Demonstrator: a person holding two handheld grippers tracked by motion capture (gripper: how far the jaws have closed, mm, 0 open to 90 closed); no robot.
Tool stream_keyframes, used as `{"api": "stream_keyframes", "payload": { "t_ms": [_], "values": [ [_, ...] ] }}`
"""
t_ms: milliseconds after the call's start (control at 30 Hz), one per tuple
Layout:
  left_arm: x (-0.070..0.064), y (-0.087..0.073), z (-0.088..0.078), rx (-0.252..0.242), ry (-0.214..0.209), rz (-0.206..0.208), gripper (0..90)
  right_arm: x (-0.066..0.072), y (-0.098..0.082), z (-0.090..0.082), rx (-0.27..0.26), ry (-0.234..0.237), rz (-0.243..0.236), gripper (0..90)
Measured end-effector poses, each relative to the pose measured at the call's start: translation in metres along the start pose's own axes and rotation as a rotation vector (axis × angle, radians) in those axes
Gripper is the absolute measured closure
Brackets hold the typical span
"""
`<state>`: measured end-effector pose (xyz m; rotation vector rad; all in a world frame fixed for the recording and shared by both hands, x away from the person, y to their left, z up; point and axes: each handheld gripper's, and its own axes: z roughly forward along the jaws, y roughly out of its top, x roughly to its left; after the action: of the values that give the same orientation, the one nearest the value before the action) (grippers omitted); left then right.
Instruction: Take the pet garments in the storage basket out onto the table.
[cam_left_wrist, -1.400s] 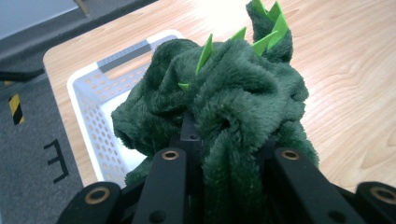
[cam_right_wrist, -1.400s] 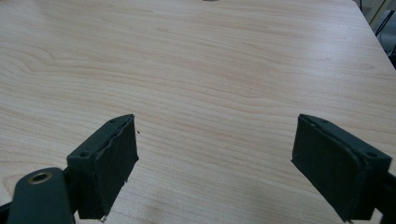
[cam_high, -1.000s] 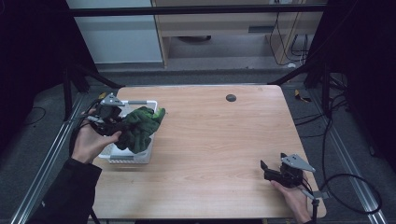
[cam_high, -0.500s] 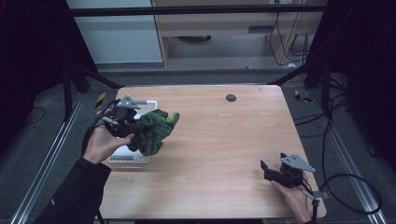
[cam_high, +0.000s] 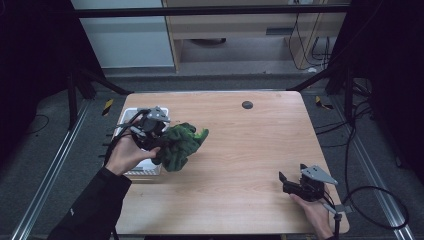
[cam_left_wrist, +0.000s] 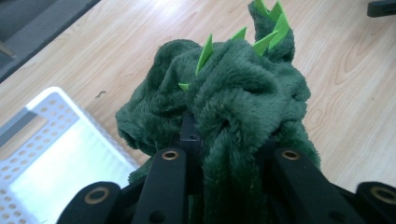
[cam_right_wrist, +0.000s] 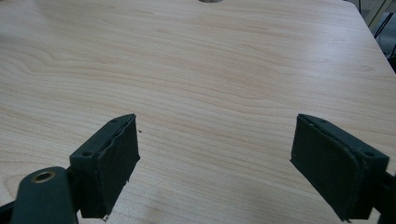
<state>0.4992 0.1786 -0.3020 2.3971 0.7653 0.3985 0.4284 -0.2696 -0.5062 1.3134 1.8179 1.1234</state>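
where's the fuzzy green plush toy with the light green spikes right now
In the high view the fuzzy green plush toy sits at the table's left side, clamped in the left gripper, just right of the white perforated plastic basket.

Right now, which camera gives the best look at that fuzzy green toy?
The left gripper view: the green plush toy sits close up, fur and light-green spikes clear. The high view shows it small, held over the table beside the white basket. The right gripper view faces bare table.

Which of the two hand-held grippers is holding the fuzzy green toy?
The left hand-held gripper, by the white basket. Its jaws squeeze the green plush toy; the right hand-held gripper is open, holding nothing.
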Motion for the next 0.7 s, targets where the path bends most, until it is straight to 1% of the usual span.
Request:
{"api": "stream_keyframes", "payload": {
  "t_ms": [100,333,400,500,567,700],
  "values": [
    [-0.004,0.005,0.007,0.013,-0.013,0.021,73.8,0.0,0.0,0.0,-0.001,-0.001,-0.003,14.9],
    [-0.013,0.016,0.024,0.025,-0.045,0.056,73.8,0.0,0.0,0.0,-0.001,0.002,0.0,15.0],
    [-0.015,0.019,0.029,0.024,-0.062,0.062,73.8,0.0,0.0,0.0,-0.001,0.001,-0.001,15.0],
    [-0.017,0.024,0.038,0.037,-0.083,0.08,73.8,0.0,0.0,0.0,-0.002,-0.001,-0.006,15.0],
    [-0.019,0.026,0.043,0.049,-0.088,0.091,73.8,0.0,0.0,0.0,-0.003,0.0,-0.005,15.0],
    [-0.022,0.03,0.052,0.066,-0.095,0.1,73.8,0.0,0.0,0.0,-0.002,0.0,-0.005,15.1]
  ]
}}
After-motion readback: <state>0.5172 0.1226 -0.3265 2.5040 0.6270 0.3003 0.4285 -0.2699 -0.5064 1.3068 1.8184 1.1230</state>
